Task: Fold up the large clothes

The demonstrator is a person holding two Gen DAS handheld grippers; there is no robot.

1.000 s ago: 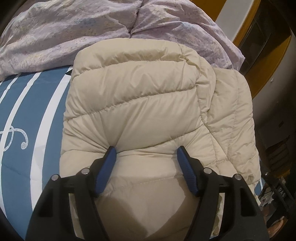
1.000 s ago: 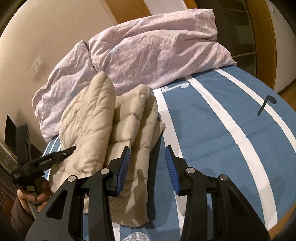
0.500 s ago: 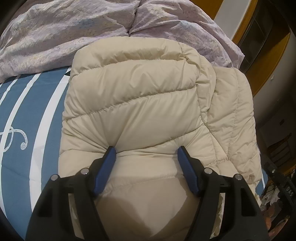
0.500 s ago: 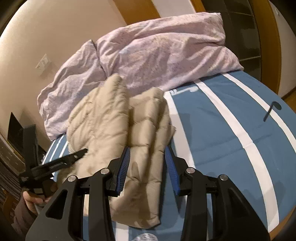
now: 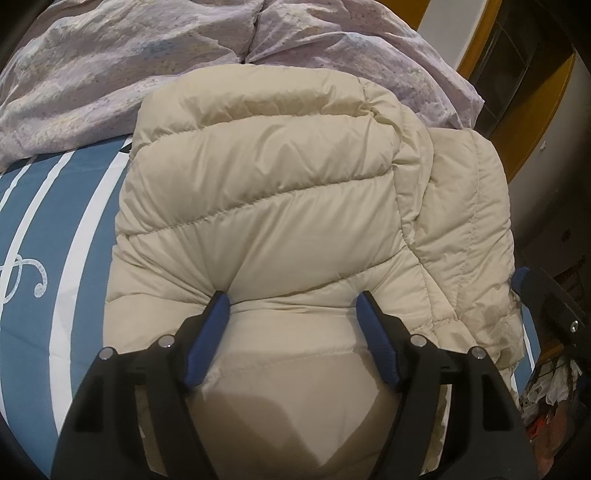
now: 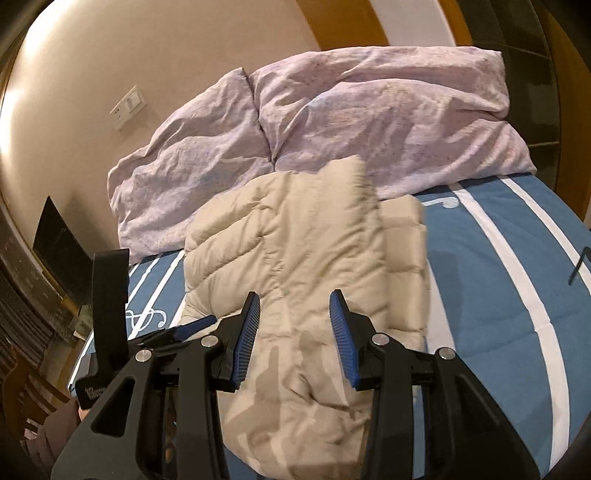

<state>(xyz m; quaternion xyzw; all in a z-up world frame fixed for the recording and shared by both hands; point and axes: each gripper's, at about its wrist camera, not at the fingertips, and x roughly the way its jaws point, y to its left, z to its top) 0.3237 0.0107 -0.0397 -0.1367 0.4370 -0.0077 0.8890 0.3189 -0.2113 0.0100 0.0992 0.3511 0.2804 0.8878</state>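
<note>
A crumpled pale-lilac duvet (image 6: 332, 122) lies heaped along the head of a blue, white-striped bedspread (image 6: 498, 280); a white wall switch plate (image 6: 129, 107) sits above.

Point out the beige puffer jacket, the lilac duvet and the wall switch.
puffer jacket (image 5: 280, 206), left wrist view, on the quilted top panel.
duvet (image 6: 369, 122), right wrist view, on the crumpled right half.
wall switch (image 6: 127, 108), right wrist view, on the white plate's middle.

A bed with a blue, white-striped cover printed with music notes (image 6: 498, 266) carries a crumpled lilac duvet (image 6: 332, 122) at its far edge. Behind stands a cream wall (image 6: 74, 74) with a white switch plate (image 6: 127, 108) and wooden trim (image 6: 351, 26).
</note>
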